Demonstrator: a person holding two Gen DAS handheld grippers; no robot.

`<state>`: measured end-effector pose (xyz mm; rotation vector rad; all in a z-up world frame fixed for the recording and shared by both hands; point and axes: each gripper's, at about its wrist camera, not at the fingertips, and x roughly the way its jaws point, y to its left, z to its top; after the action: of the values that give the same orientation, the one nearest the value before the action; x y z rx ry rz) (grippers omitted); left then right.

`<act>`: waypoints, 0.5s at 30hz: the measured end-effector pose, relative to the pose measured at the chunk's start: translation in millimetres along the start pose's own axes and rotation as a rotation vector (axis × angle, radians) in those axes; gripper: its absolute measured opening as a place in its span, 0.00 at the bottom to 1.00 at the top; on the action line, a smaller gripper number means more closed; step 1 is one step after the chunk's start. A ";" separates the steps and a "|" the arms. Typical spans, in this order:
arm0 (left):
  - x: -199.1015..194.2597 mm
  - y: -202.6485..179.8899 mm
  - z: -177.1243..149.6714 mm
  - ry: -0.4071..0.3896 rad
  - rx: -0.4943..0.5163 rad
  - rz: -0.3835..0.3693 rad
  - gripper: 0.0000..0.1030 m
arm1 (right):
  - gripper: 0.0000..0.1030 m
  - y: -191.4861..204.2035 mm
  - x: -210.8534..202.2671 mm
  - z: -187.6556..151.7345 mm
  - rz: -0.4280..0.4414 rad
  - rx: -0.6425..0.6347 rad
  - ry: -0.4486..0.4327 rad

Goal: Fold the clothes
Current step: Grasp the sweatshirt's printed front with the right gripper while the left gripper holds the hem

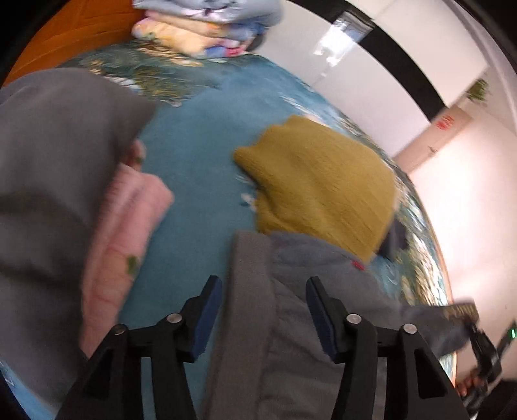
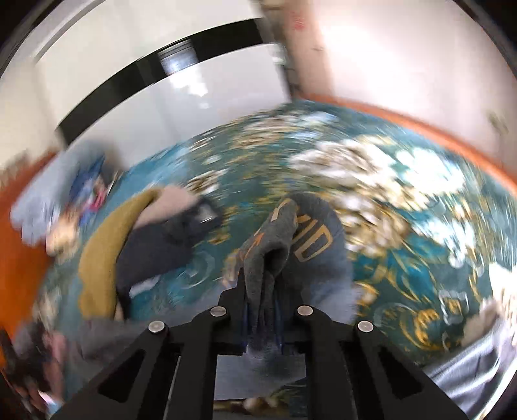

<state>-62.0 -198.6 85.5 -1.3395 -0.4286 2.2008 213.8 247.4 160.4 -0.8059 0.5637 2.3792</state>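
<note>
- Grey fleece garment with gold lettering [image 2: 310, 239] is bunched up and lifted over the bed; in the right wrist view a fold of it rises straight out from between the fingers, with the lettered part hanging just behind.
- Right gripper [image 2: 261, 290] is clenched on that fold: its black fingers stand close together with the grey cloth pinched between the blue pads.
- Seen from the left wrist view, the same grey fleece garment [image 1: 284, 323] runs as a broad band with a thicker hem up the middle of the frame, lying on the bed and reaching the lower edge of a mustard-yellow knitted sweater [image 1: 320, 184].
- Left gripper [image 1: 263, 290] is released: its two fingers stand well apart, one on each side of the grey band, and the blue pads do not press on the cloth.
- Mustard sweater lies folded on a teal bedspread with a white and gold floral pattern [image 1: 194, 168], just beyond the grey garment.
- To the left, a pink knitted garment [image 1: 126, 226] lies partly under a large plain grey cloth [image 1: 55, 155] that fills that side of the view; both are blurred.
- At the far end of the bed, a stack of folded pastel clothes [image 1: 206, 29] rests against an orange wooden headboard [image 1: 77, 32].
- White walls with a black band [image 2: 135, 77] stand behind the bed.
- The right wrist view is heavily smeared, so small details there cannot be told.
</note>
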 end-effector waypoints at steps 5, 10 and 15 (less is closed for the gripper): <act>7.1 -15.2 -33.9 0.068 0.024 -0.094 0.57 | 0.12 95.8 34.2 -49.3 0.074 -0.243 0.118; 12.3 -15.8 -51.6 0.104 0.024 -0.104 0.57 | 0.14 146.3 73.0 -107.9 0.111 -0.352 0.260; 17.8 -6.4 -62.3 0.123 -0.025 -0.109 0.58 | 0.37 147.2 77.5 -122.9 0.169 -0.364 0.308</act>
<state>-11.6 -183.1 47.3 -1.4211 -0.4728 2.0190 121.8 98.5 50.3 -1.3483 0.3273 2.5693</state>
